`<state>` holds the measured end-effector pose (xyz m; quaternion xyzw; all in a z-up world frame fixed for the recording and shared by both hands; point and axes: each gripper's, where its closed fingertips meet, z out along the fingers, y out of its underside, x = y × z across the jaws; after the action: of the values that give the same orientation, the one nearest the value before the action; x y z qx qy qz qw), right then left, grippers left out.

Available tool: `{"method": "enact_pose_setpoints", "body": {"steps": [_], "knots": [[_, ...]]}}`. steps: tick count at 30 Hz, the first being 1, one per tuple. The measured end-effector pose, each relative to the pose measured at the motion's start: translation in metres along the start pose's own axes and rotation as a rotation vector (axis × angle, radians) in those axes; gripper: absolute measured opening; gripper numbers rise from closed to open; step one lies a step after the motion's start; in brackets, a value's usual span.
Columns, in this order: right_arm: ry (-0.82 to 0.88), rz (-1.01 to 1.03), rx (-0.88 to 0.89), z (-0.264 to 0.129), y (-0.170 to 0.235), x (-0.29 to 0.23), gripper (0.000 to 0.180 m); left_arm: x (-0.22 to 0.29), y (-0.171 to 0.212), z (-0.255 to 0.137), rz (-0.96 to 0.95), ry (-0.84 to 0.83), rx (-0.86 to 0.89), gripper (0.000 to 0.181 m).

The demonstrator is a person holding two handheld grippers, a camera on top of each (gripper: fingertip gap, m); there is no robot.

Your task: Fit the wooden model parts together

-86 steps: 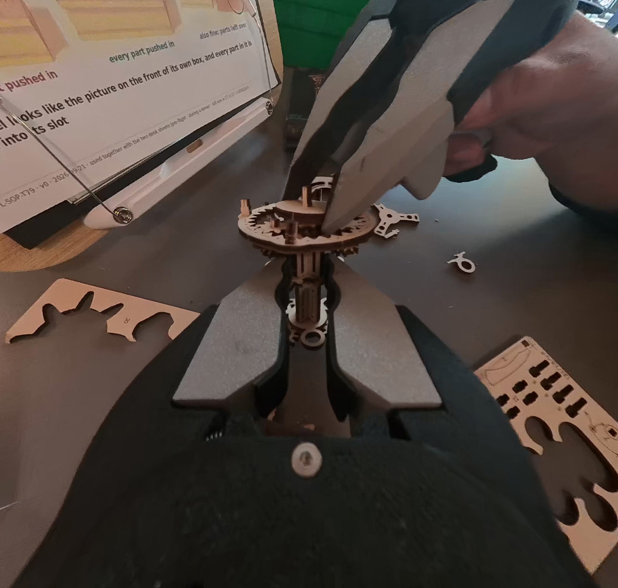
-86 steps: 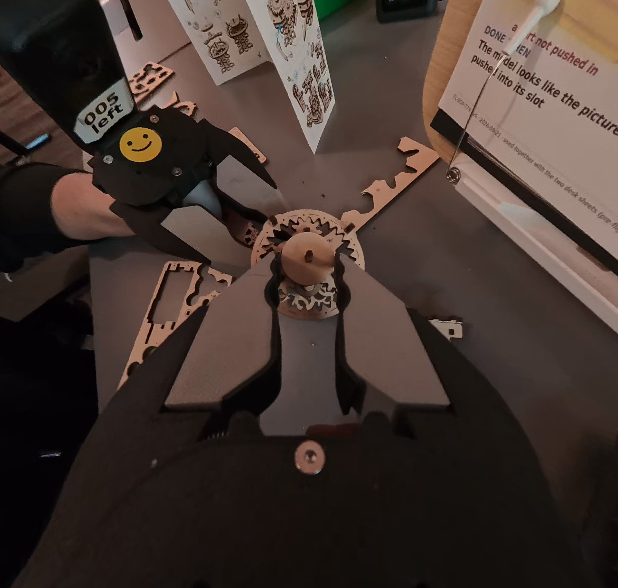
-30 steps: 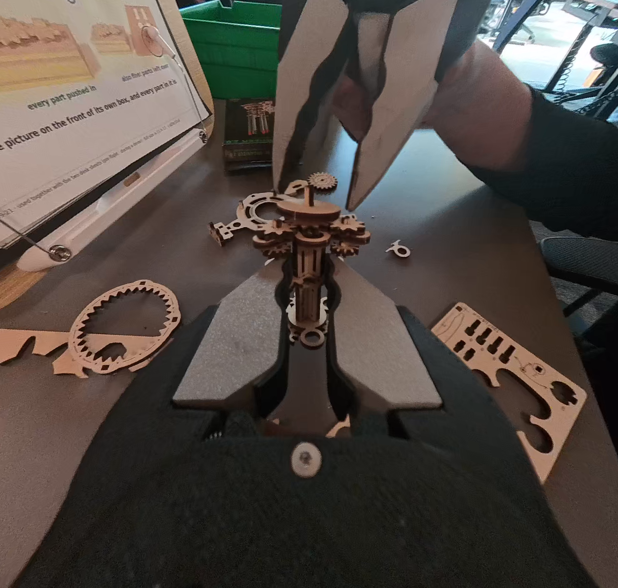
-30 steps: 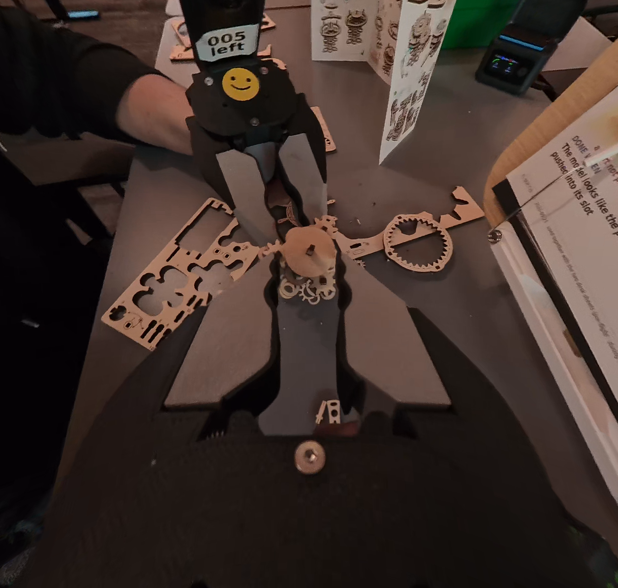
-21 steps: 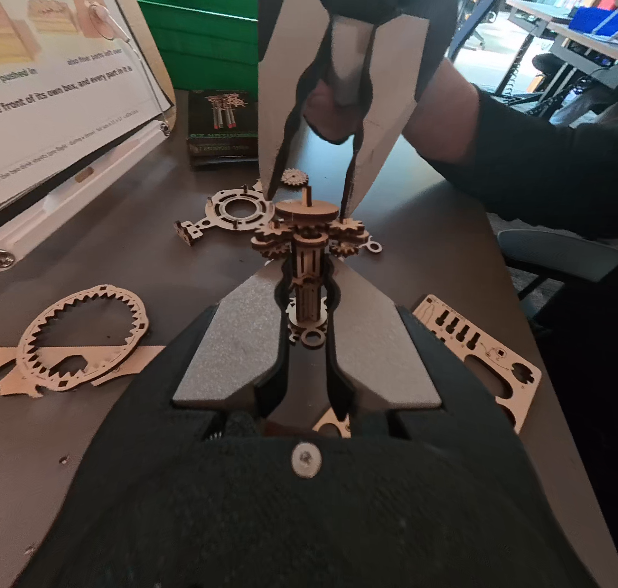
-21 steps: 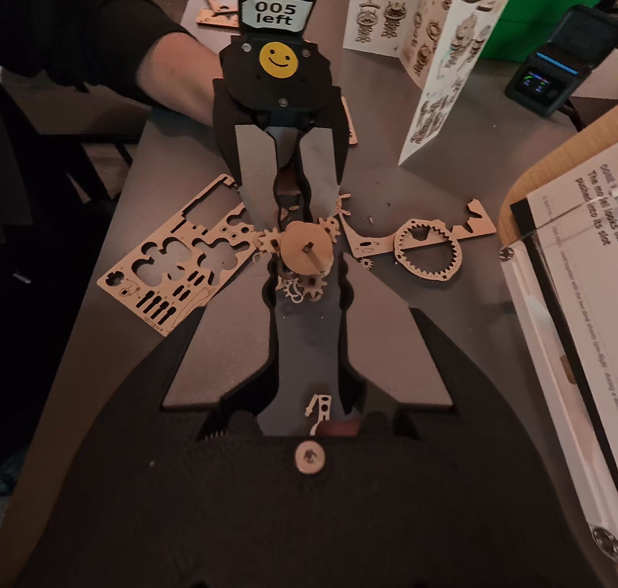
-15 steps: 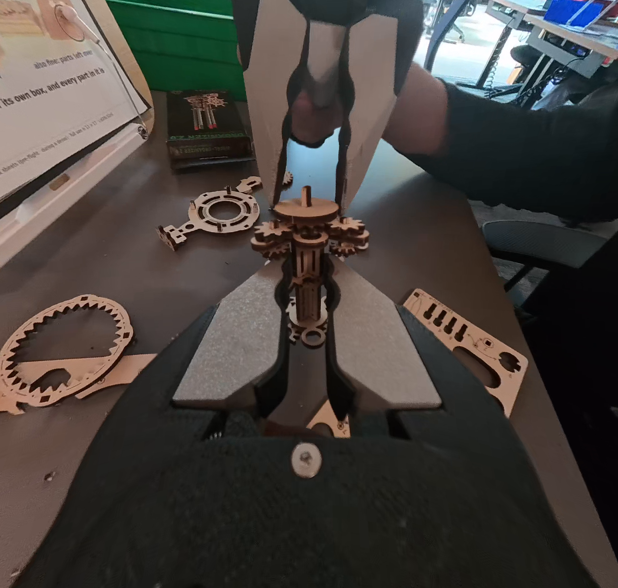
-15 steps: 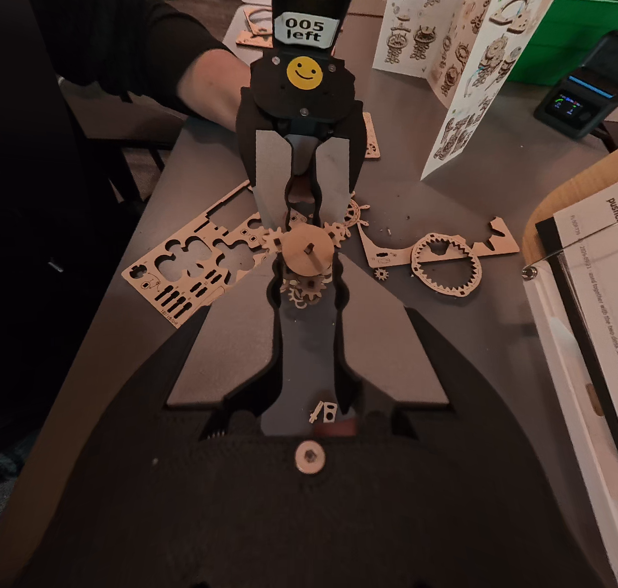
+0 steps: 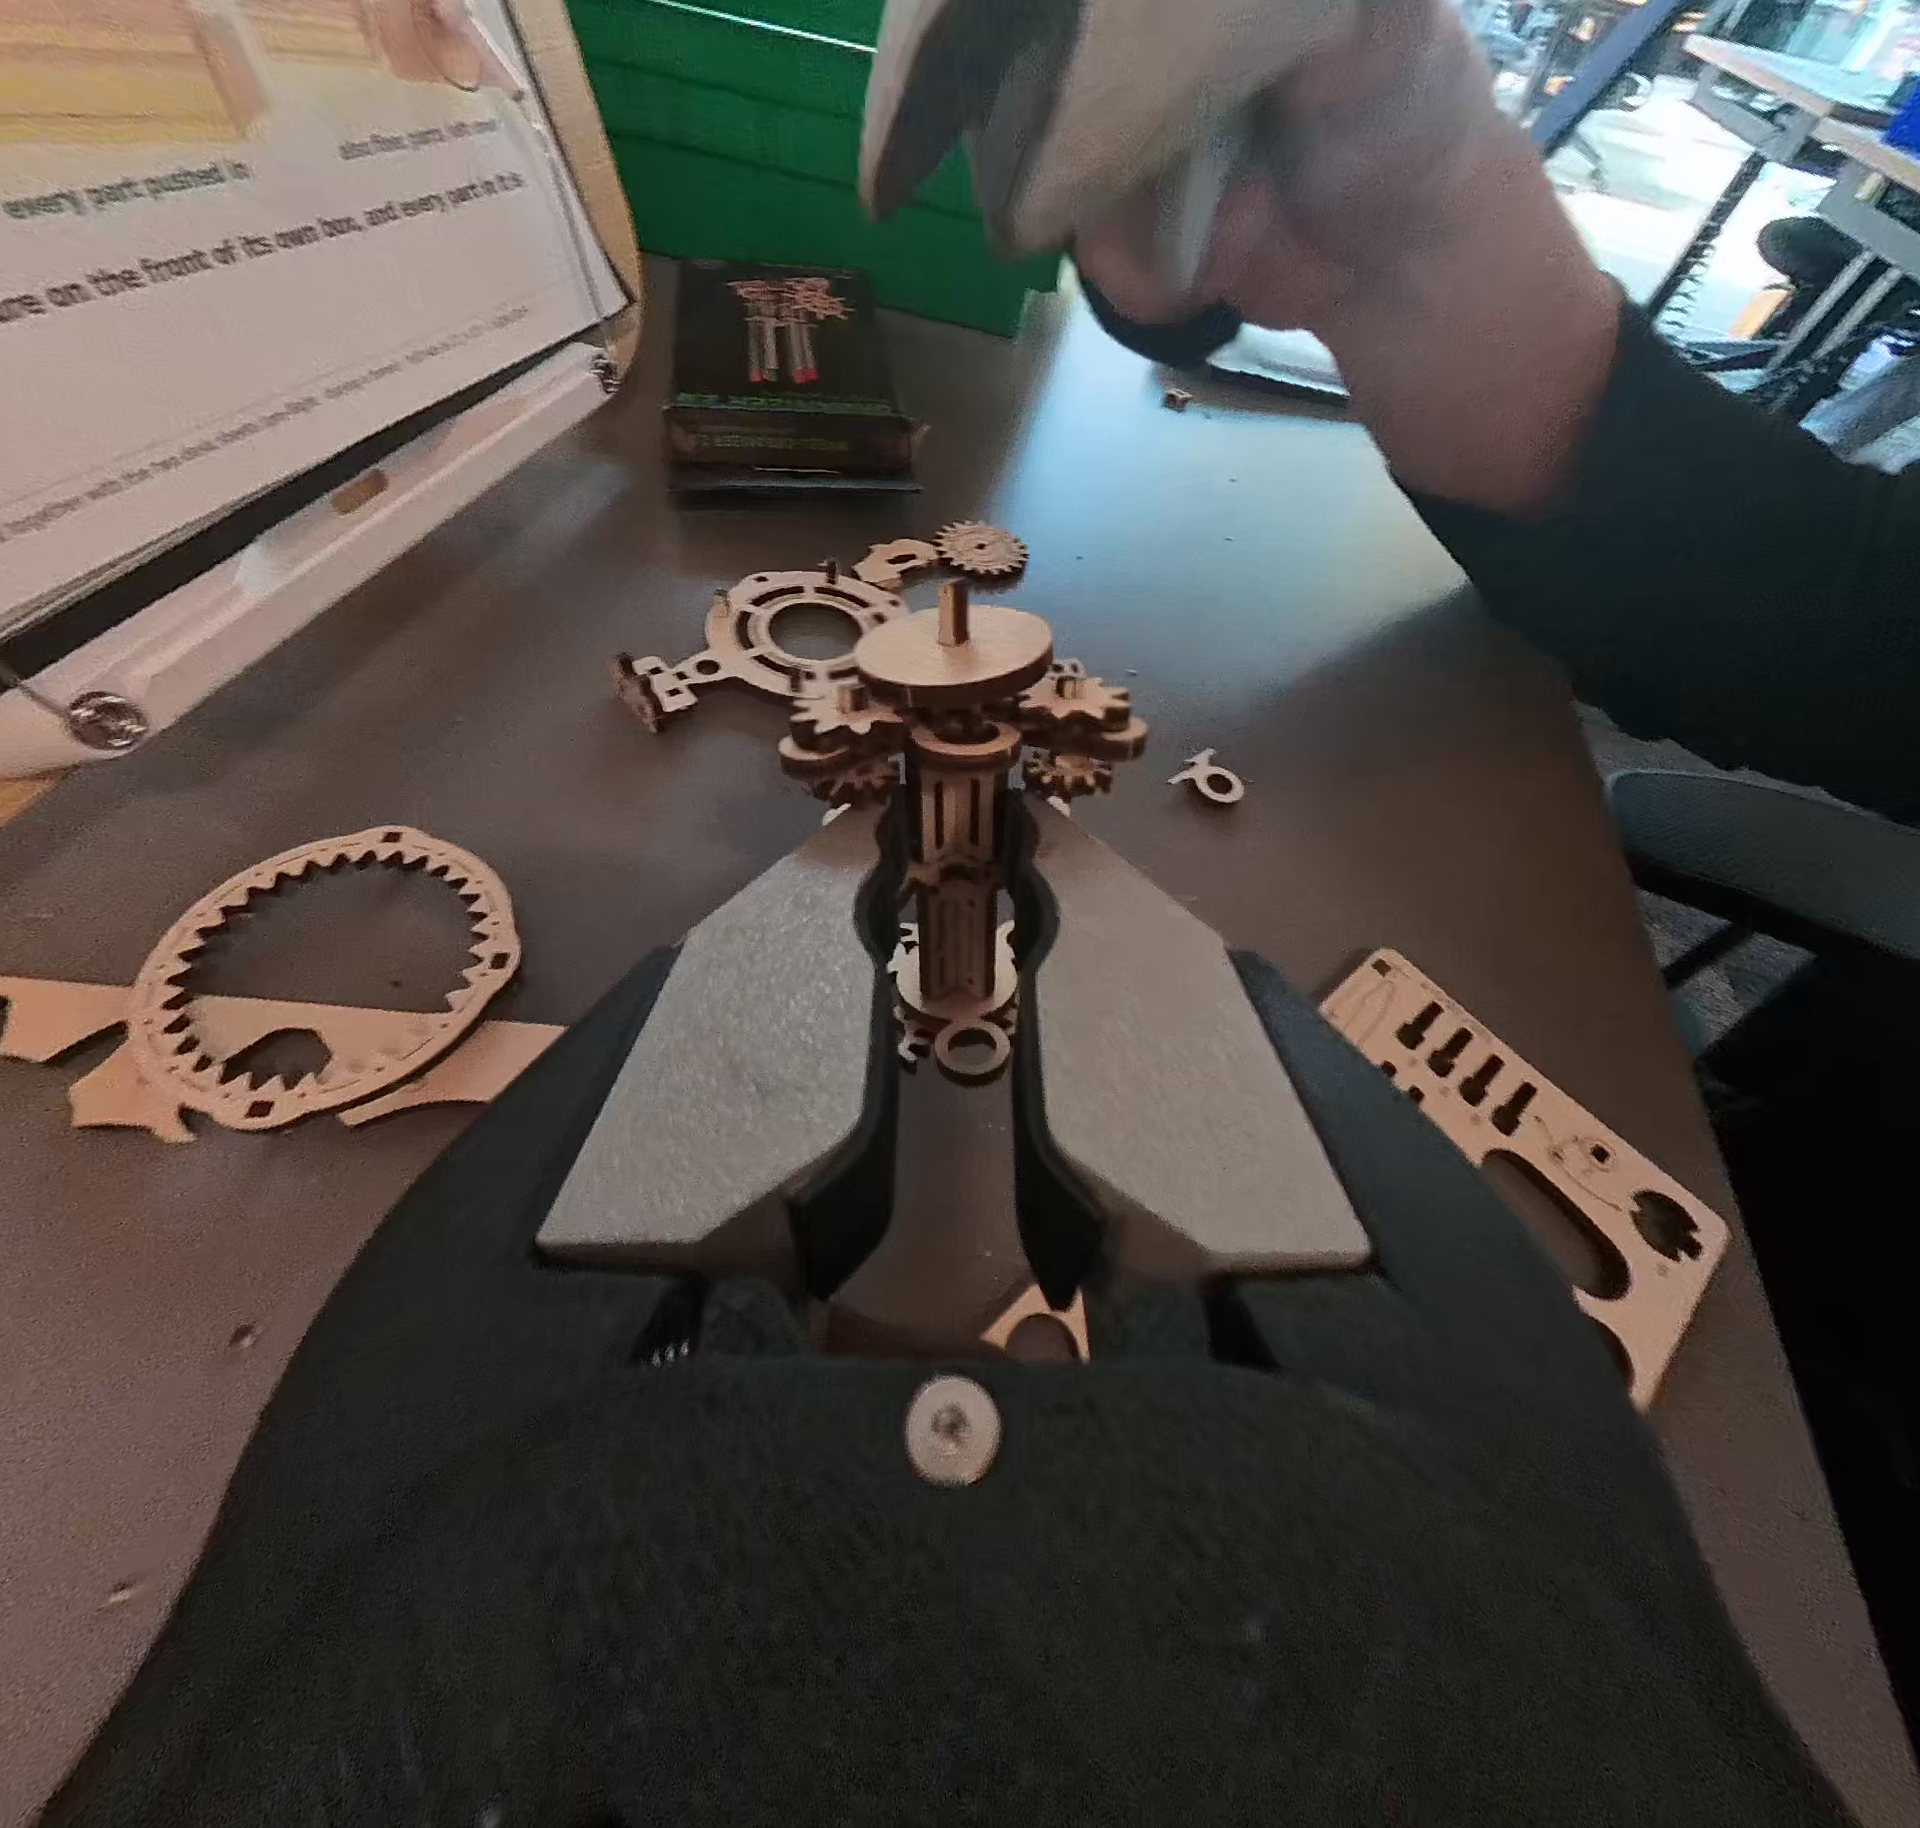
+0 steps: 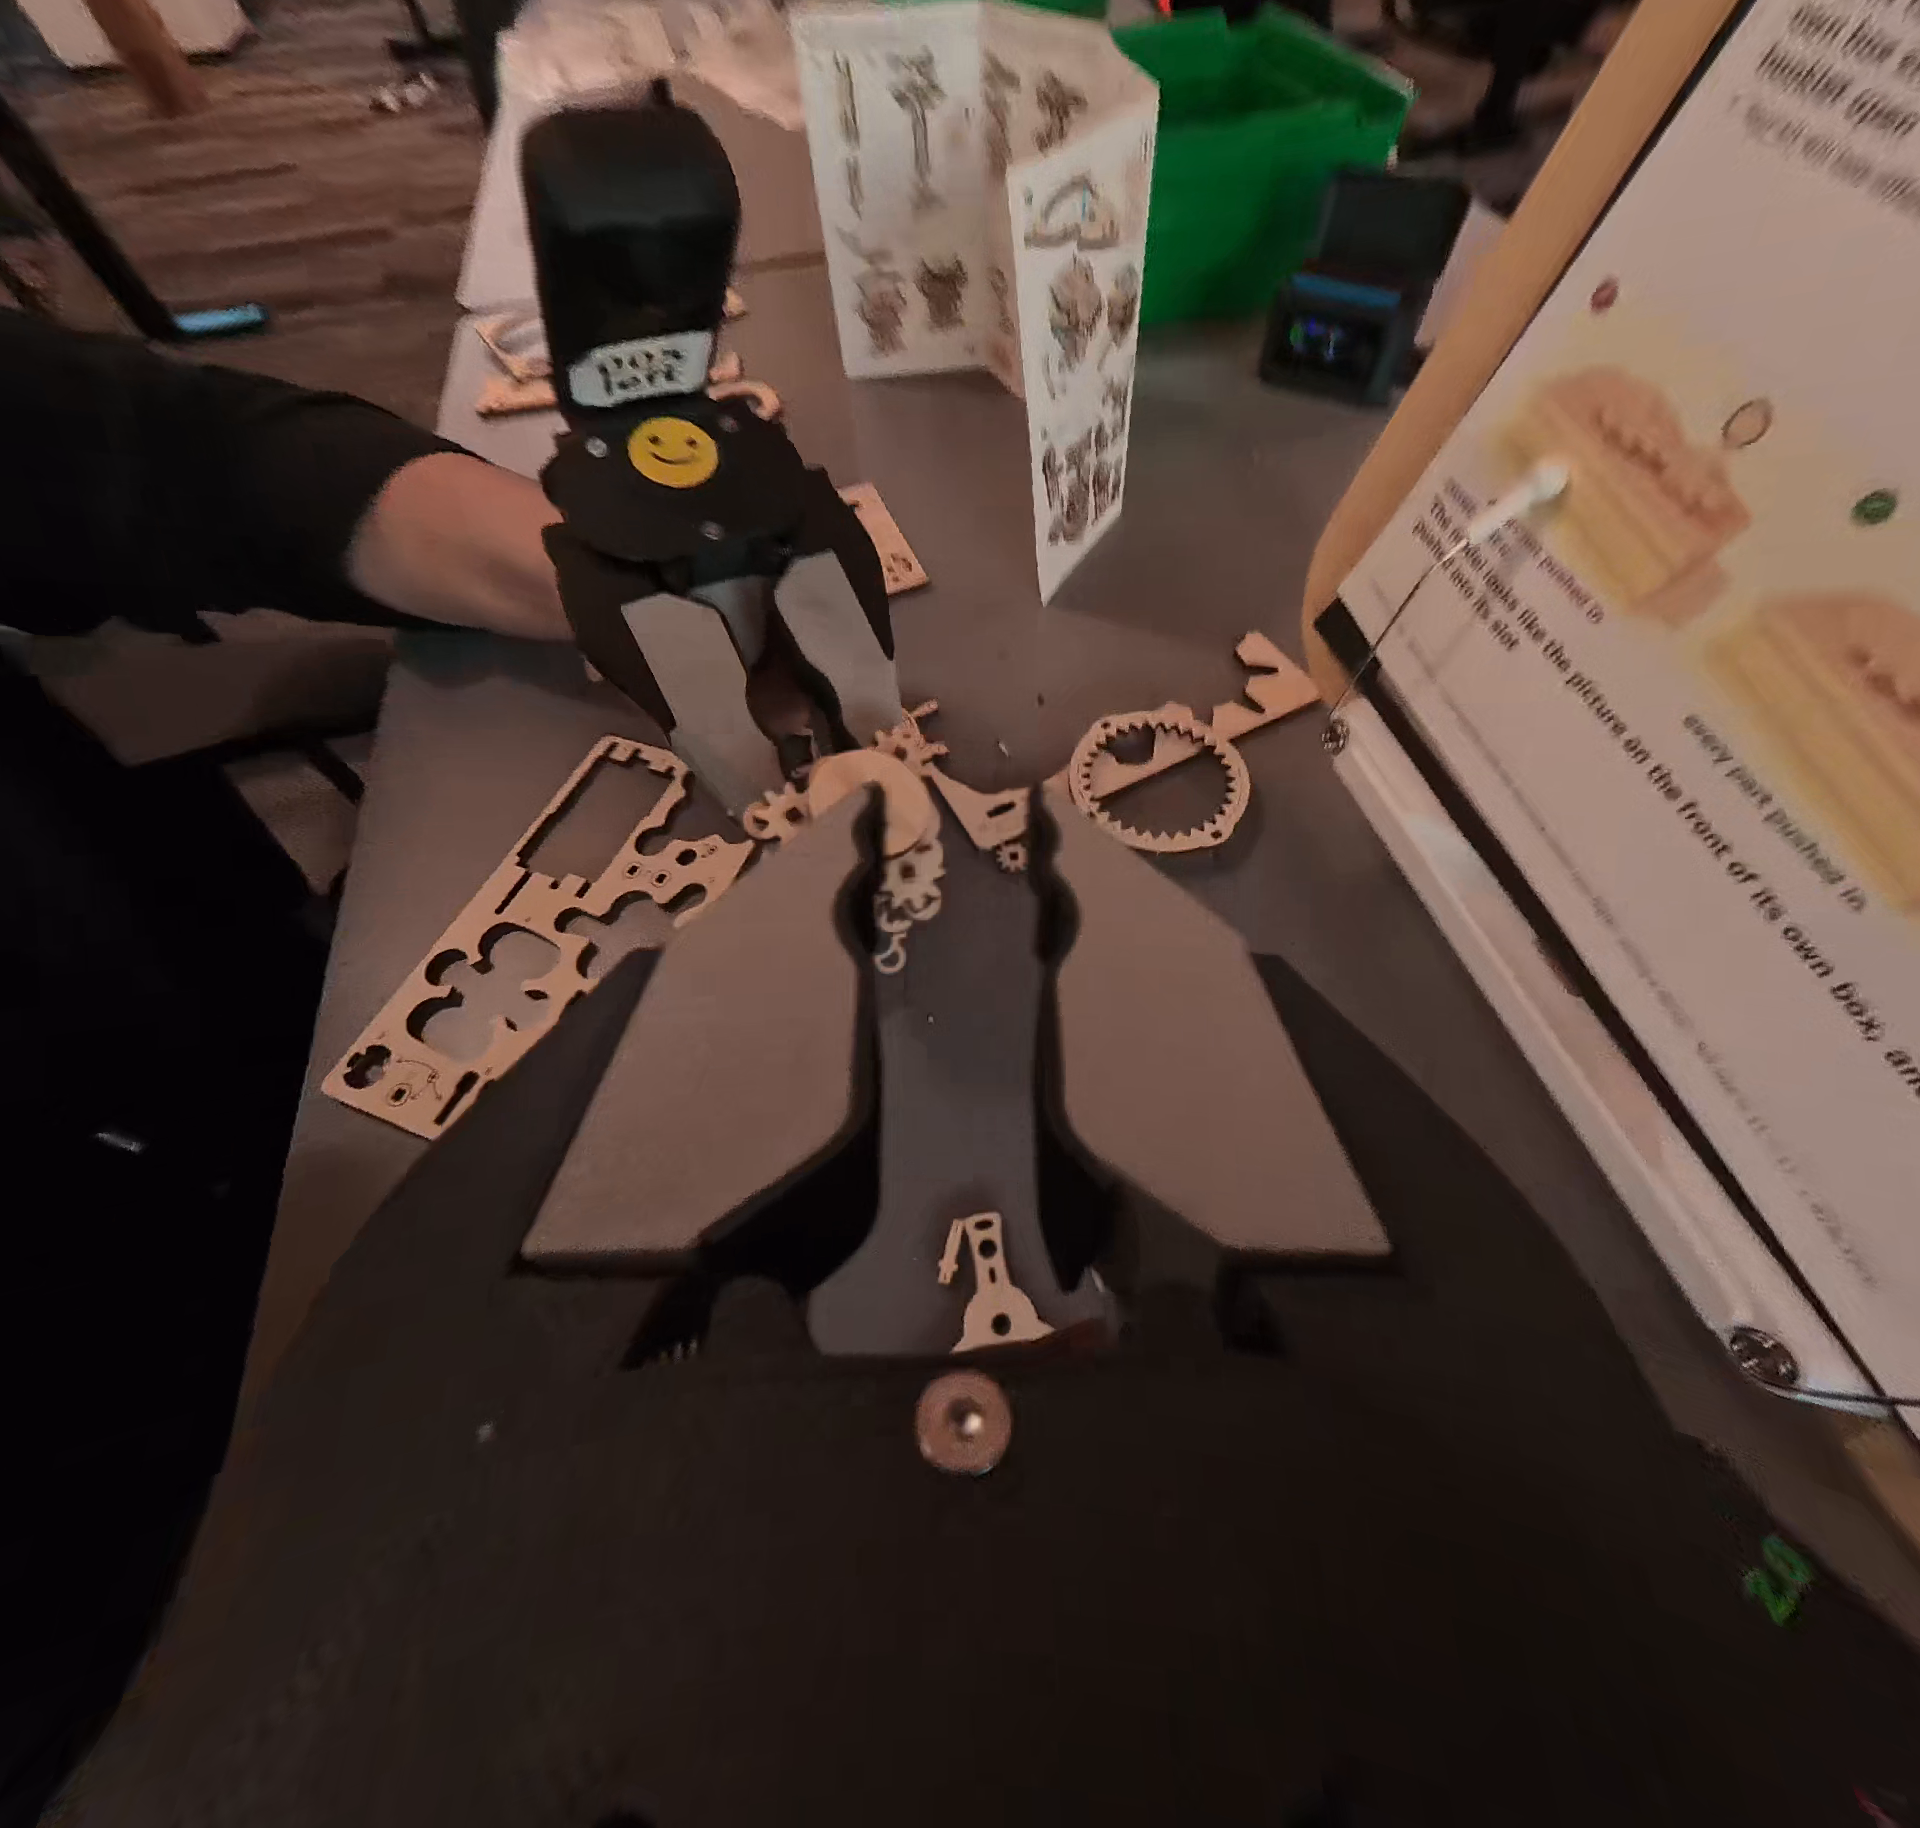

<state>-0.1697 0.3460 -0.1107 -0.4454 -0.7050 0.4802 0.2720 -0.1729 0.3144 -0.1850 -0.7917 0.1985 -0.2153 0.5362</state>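
My left gripper [image 9: 951, 822] is shut on the upright column of the wooden model [image 9: 951, 729], which has a round disc with a peg on top and small gears under it. My right gripper [image 9: 951, 209] hangs blurred high above and behind the model, apart from it. In the right wrist view my right gripper [image 10: 948, 822] is open and empty, with the model [image 10: 883, 791] just beyond its tips and my left gripper [image 10: 816, 755] behind the model. A toothed wooden ring [image 9: 322, 968] lies flat on the table to the left.
A flat round frame part [image 9: 800, 625], a small gear [image 9: 977, 547] and a small loop piece [image 9: 1205, 776] lie behind the model. There are punched sheets [image 9: 1507, 1103] [image 10: 540, 926], a black box [image 9: 790, 365], a green bin [image 9: 769, 85], an instruction board [image 9: 260, 199] and a folded leaflet [image 10: 987, 251]. The gap from one gripper's tips to the other's is roughly 8 cm.
The toothed ring has come off the model and now lies on the table. My right gripper has lifted up and away from the top disc. My left gripper still holds the column.
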Motion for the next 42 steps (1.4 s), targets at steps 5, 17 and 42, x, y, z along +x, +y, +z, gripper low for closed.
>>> {"method": "enact_pose_setpoints", "body": {"steps": [5,17,42], "knots": [[0.205,-0.364,-0.202,0.017,0.019,-0.004,0.018,0.005,-0.003,-0.001,-0.113,0.085,0.024,0.015],[0.340,-0.749,-0.204,0.033,0.013,-0.018,0.011,0.007,-0.012,-0.009,-0.278,0.192,0.082,0.015],[0.410,-0.577,-0.060,0.049,0.007,-0.001,0.000,-0.012,-0.019,-0.014,-0.413,0.138,0.145,0.015]]}}
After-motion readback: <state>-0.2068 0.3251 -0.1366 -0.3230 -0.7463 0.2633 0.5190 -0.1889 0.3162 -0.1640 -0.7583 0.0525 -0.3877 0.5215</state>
